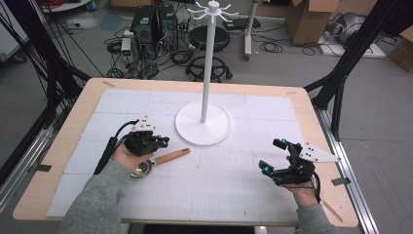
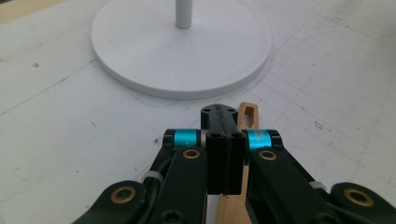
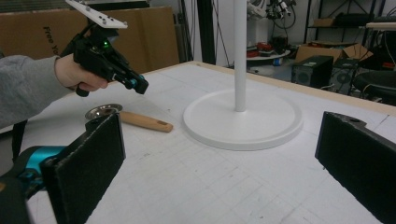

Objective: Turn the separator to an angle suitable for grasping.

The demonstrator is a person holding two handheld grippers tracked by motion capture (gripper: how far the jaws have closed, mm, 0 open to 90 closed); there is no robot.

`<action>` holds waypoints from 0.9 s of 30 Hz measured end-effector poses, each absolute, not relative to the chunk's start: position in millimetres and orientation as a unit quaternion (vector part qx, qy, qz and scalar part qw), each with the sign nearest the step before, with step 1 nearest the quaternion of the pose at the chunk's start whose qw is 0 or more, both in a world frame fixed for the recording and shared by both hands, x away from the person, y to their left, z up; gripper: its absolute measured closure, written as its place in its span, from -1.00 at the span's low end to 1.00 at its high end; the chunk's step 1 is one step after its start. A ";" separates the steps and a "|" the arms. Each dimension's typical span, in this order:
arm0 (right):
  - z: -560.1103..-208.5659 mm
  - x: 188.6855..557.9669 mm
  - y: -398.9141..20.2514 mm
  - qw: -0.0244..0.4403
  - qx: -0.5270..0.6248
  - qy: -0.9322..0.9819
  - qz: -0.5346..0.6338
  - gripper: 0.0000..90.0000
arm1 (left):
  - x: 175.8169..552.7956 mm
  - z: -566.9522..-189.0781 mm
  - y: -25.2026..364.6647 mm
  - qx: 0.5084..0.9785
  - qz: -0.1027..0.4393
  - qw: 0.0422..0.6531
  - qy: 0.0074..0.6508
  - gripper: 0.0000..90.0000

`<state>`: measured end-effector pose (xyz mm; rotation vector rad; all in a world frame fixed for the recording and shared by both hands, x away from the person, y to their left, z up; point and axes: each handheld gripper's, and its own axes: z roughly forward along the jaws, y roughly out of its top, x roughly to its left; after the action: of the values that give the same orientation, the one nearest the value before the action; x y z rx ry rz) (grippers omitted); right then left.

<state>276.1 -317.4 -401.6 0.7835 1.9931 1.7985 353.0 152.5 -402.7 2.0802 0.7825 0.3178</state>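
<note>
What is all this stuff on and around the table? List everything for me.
Small strainer with wooden handle: 1, metal bowl and tan handle, lying on the mat under the left hand-held gripper, not held.
Hanging stand: 1, white, round base and tall pole with hooks on top, mid-table.
Gridded mat: 1, white, covering the tabletop.
Table: 1, light wood edge.
Stool: 1, black, on the floor behind the table.
Computer towers: 2, black, on the floor among cables.
Cardboard boxes: several, brown, far right.
Left hand-held gripper: 1, black with blue bands, jaws shut, above the handle.
Right hand-held gripper: 1, black, jaws wide open, right side.
Sleeves: 2, grey, bottom edge.
</note>
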 end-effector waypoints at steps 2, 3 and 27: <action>-401.6 276.5 -317.7 0.171 0.276 0.701 0.635 -0.99 | 357.0 -403.2 143.1 0.842 0.124 0.424 0.310 1.00; -401.6 276.5 -317.7 0.171 0.276 0.701 0.635 -0.99 | 357.0 -403.2 143.1 0.842 0.124 0.424 0.310 1.00; -401.0 276.6 -317.8 0.167 0.274 0.703 0.635 -0.99 | 375.6 -435.2 121.1 0.855 0.097 0.379 0.341 1.00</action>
<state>276.6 -317.8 -401.0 0.7788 1.9998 1.8073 375.6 121.1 -435.2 2.1834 0.8710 0.2467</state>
